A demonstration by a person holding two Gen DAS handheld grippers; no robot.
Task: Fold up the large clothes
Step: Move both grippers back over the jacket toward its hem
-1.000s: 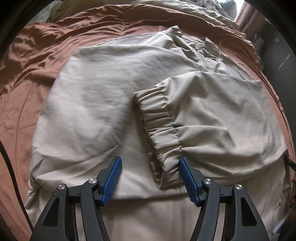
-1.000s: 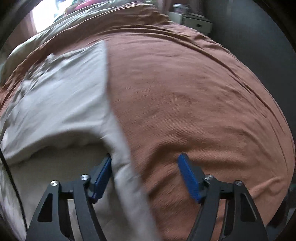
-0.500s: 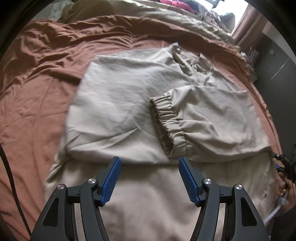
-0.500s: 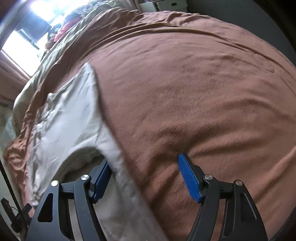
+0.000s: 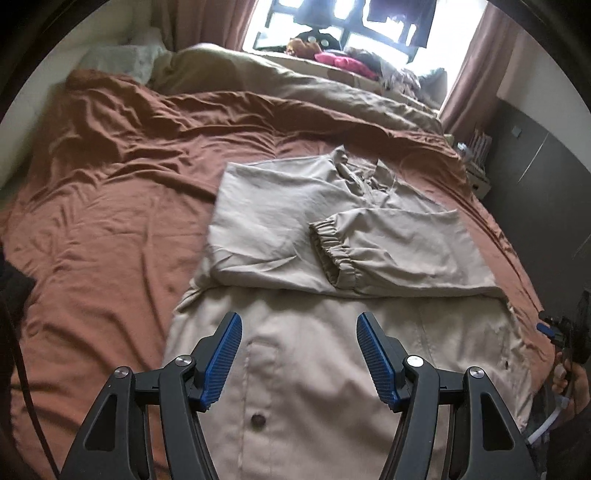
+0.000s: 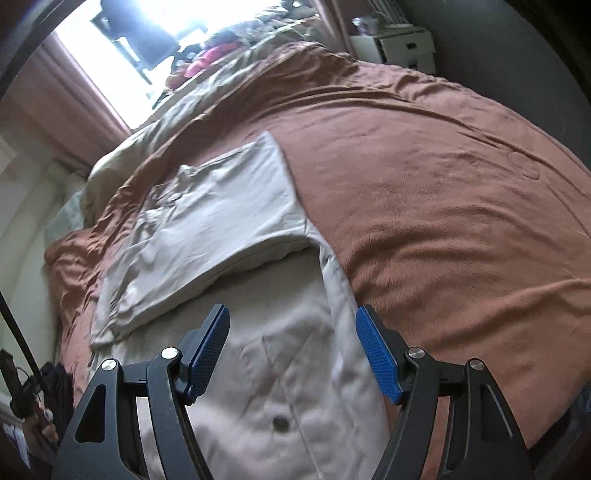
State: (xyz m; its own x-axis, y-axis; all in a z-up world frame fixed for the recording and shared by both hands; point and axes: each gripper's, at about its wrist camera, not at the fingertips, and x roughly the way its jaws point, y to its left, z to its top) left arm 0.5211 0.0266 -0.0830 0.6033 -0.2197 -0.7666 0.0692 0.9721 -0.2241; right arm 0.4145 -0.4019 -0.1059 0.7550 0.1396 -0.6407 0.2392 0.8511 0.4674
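A beige jacket [image 5: 332, 362] lies flat on the brown bed [image 5: 110, 229]. Both its sleeves are folded across the chest. The upper sleeve ends in an elastic cuff [image 5: 330, 247] near the middle. My left gripper [image 5: 299, 354] is open and empty, held above the jacket's lower half near a pocket button [image 5: 257, 420]. My right gripper [image 6: 293, 350] is open and empty above the jacket's [image 6: 207, 229] right edge and lower part, near a button [image 6: 280, 422]. The right gripper also shows at the left wrist view's right edge [image 5: 554, 330].
A rumpled olive duvet [image 5: 295, 88] and pillow [image 5: 122, 61] lie at the bed's far end under the window [image 5: 347, 22]. A dark wardrobe [image 5: 535, 177] stands right of the bed. White drawers [image 6: 402, 46] stand at the far corner.
Both grippers have pulled back and risen away from the jacket, so more of the bed and room shows. The jacket has not moved.
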